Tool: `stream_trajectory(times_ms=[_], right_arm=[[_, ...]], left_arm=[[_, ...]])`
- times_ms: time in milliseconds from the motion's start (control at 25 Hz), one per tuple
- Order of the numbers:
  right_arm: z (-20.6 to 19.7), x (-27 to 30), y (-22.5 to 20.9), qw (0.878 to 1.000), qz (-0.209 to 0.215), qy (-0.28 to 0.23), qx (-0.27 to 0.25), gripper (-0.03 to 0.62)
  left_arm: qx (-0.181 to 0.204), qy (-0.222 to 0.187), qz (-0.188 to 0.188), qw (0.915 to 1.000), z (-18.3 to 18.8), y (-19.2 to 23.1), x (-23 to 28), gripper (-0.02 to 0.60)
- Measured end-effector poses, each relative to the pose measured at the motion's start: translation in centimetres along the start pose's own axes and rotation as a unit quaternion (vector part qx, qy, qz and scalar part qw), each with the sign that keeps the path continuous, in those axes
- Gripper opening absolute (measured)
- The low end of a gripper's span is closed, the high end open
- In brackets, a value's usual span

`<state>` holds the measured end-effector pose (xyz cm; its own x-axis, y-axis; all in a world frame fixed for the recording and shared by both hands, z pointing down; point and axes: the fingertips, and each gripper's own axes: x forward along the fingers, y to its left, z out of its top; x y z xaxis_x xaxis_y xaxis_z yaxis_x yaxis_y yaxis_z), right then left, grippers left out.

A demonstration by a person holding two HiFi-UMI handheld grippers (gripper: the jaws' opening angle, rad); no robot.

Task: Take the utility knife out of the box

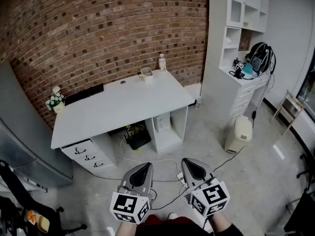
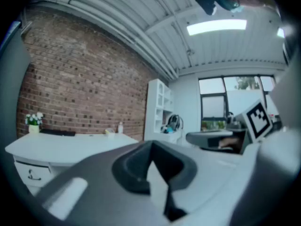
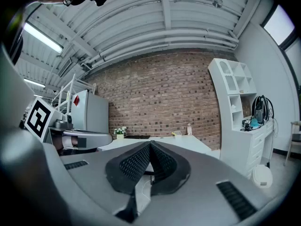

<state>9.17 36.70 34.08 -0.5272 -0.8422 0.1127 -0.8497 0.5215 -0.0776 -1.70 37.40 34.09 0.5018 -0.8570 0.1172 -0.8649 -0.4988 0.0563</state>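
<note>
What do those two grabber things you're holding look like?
Both the left gripper and the right gripper are smooth grey shells, pointed like beaks, with black fingers. Each carries a white cube printed with black square markers.

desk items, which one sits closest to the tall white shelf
The white bottle at the back right corner of the desk. The small box stands just left of it, and the keyboard and flower pot sit farther left.
</note>
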Motion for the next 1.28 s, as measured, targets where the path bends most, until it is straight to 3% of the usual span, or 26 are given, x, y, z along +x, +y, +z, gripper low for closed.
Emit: stream_trajectory(times_ms=[1280], right_arm=[[-1.0,1.7,-6.5,1.0,-0.02,0.018,-0.009,0.008]], left_arm=[[-0.004,-0.003,0.041,0.9991,-0.5,1.8,4.7,0.003]])
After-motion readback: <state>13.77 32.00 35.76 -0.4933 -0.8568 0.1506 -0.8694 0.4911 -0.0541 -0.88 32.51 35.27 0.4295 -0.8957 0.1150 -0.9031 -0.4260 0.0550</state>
